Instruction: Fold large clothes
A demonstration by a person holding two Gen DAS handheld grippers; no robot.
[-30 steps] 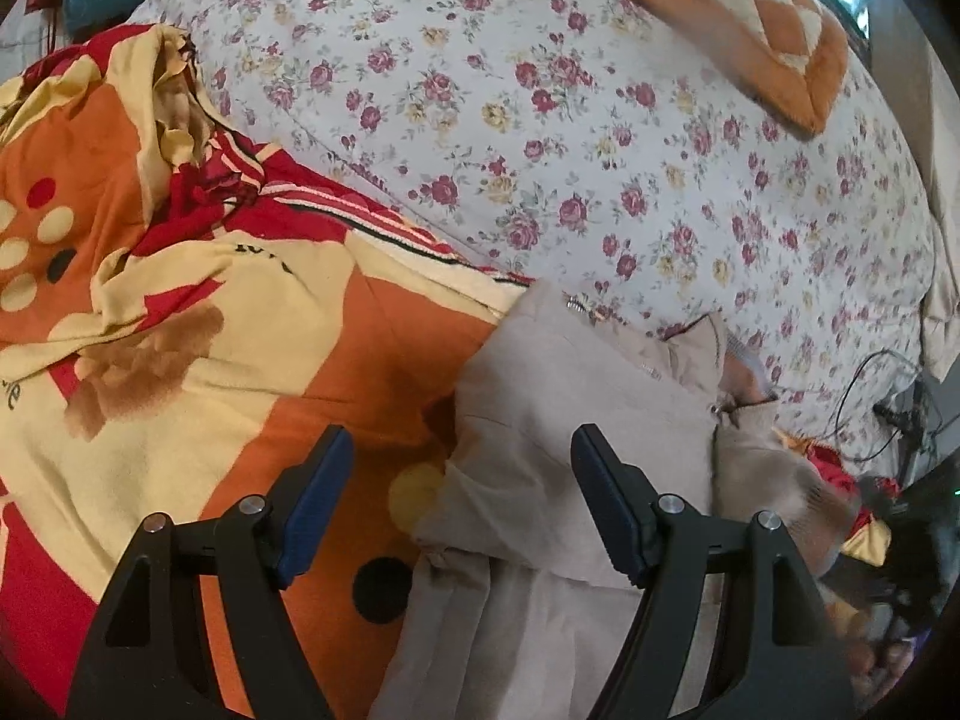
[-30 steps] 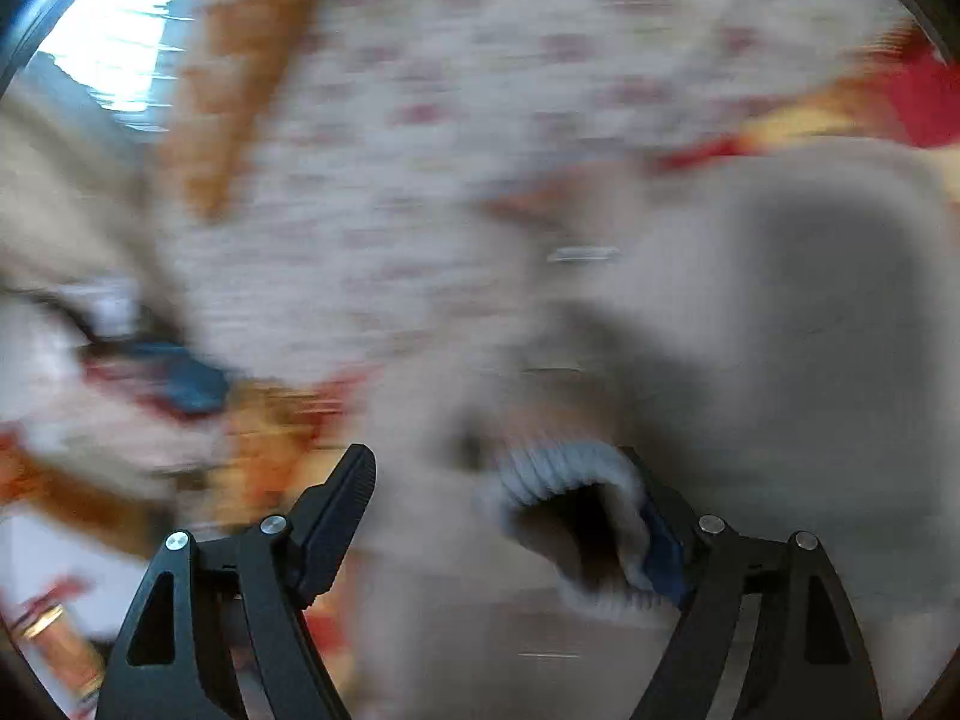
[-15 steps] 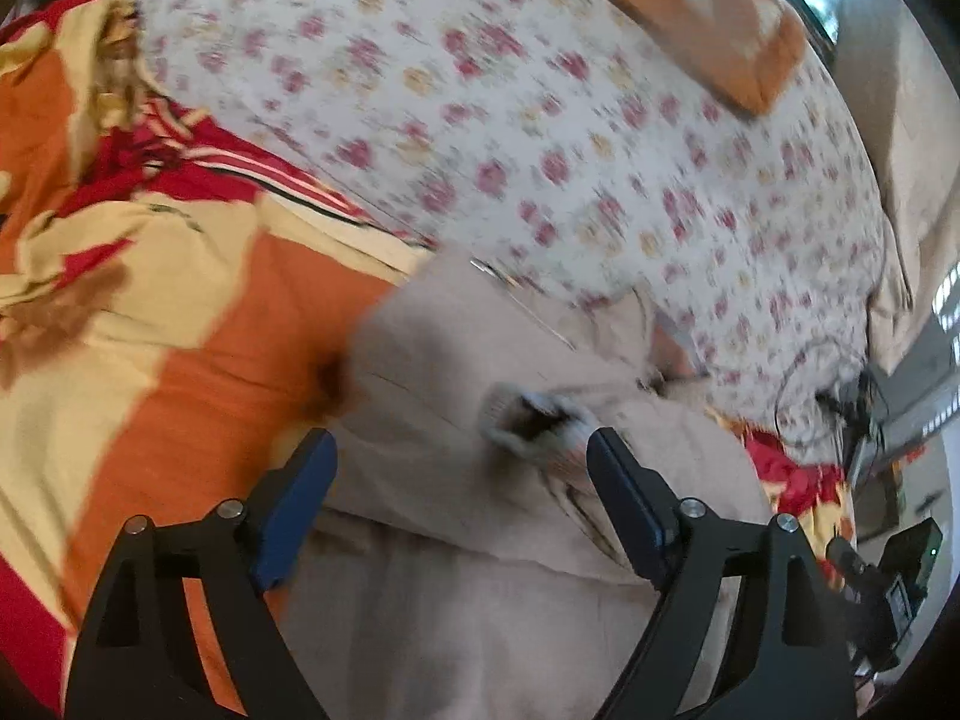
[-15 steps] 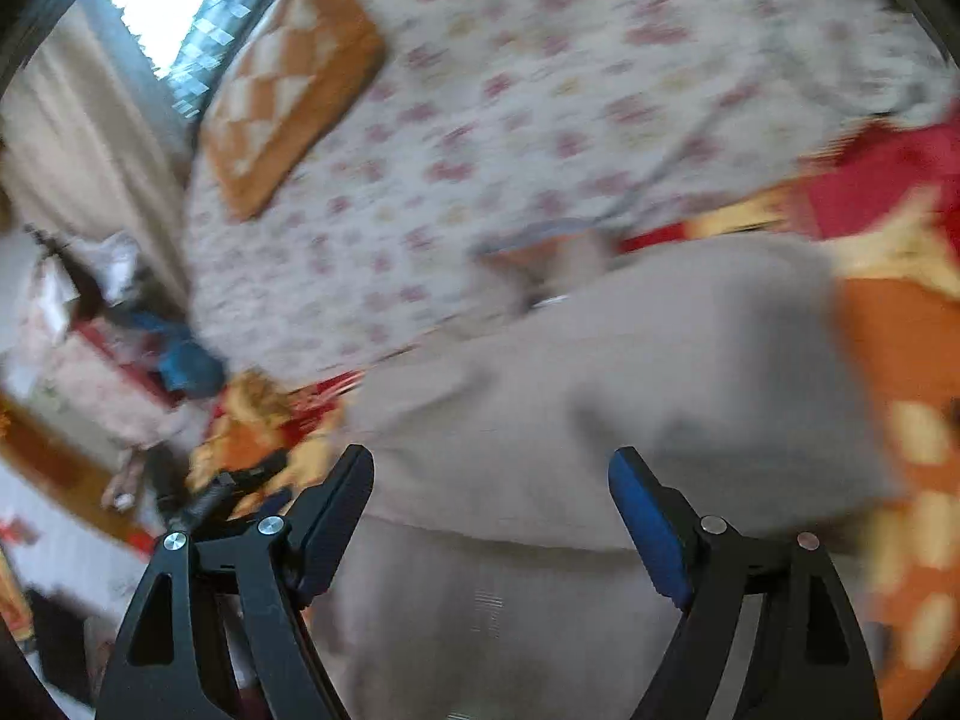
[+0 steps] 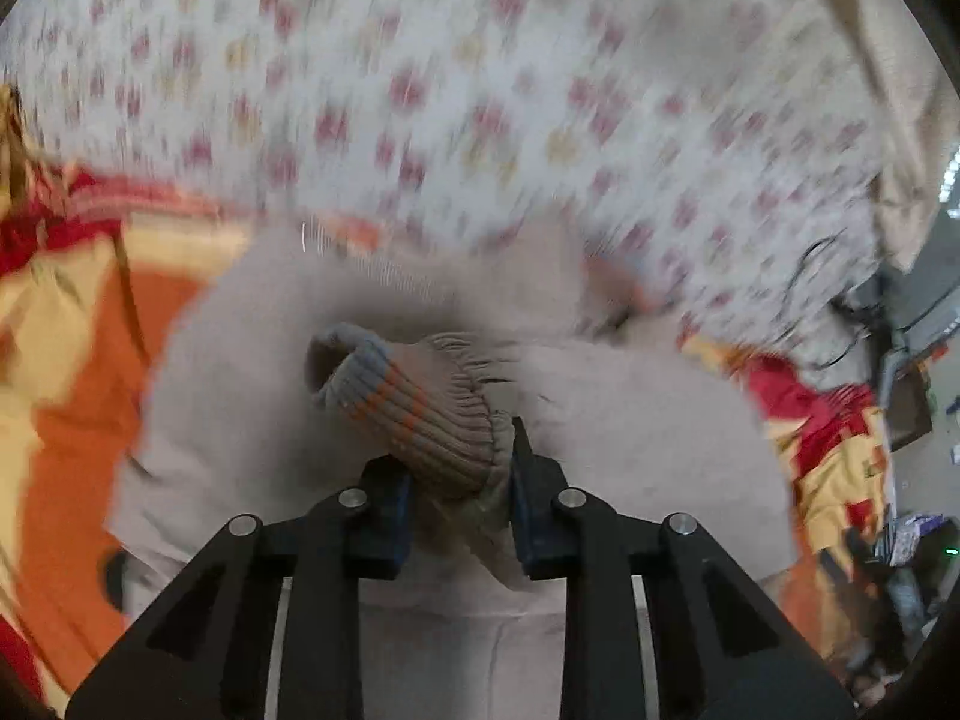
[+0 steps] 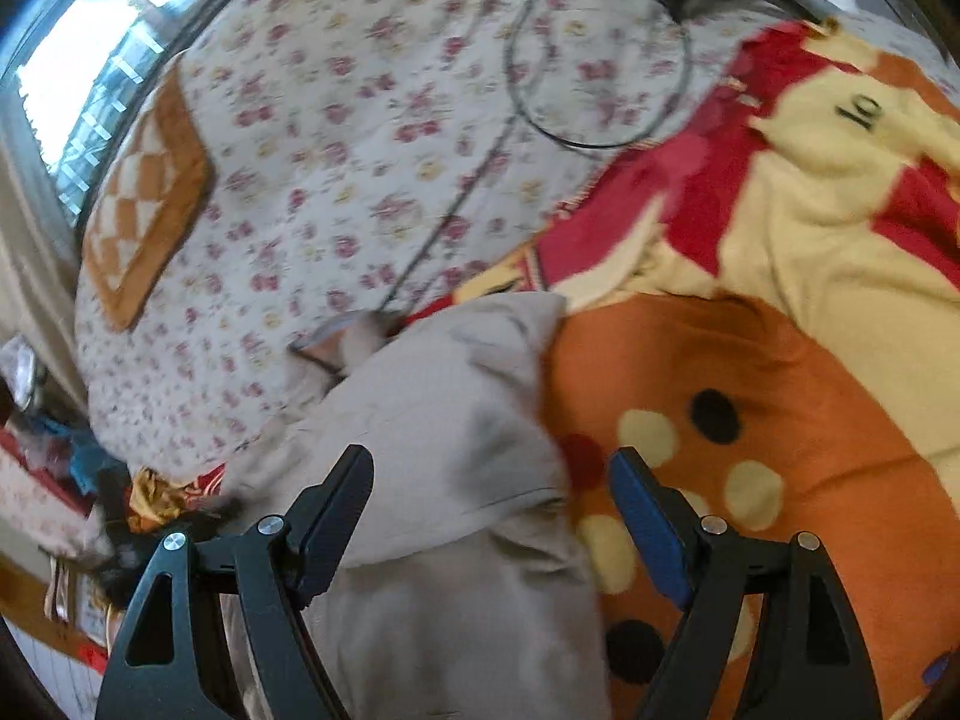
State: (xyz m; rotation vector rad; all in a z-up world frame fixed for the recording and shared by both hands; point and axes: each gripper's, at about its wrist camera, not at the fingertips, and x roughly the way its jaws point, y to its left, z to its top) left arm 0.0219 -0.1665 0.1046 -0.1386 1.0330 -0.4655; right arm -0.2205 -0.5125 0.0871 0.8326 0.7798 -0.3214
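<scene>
A beige garment lies on an orange, yellow and red blanket on a bed. My left gripper is shut on the garment's ribbed sleeve cuff, which has grey and orange stripes and sticks up between the fingers. In the right wrist view the same garment lies folded over itself. My right gripper is open and empty just above its right edge, beside the blanket.
A white floral bedsheet covers the far part of the bed, with an orange checked pillow at the back and a black cable loop lying on it. Clutter stands beyond the bed's edge.
My left gripper has closed on the sleeve cuff that the right gripper held a second ago. My right gripper has let go and moved right, over the garment's edge.
</scene>
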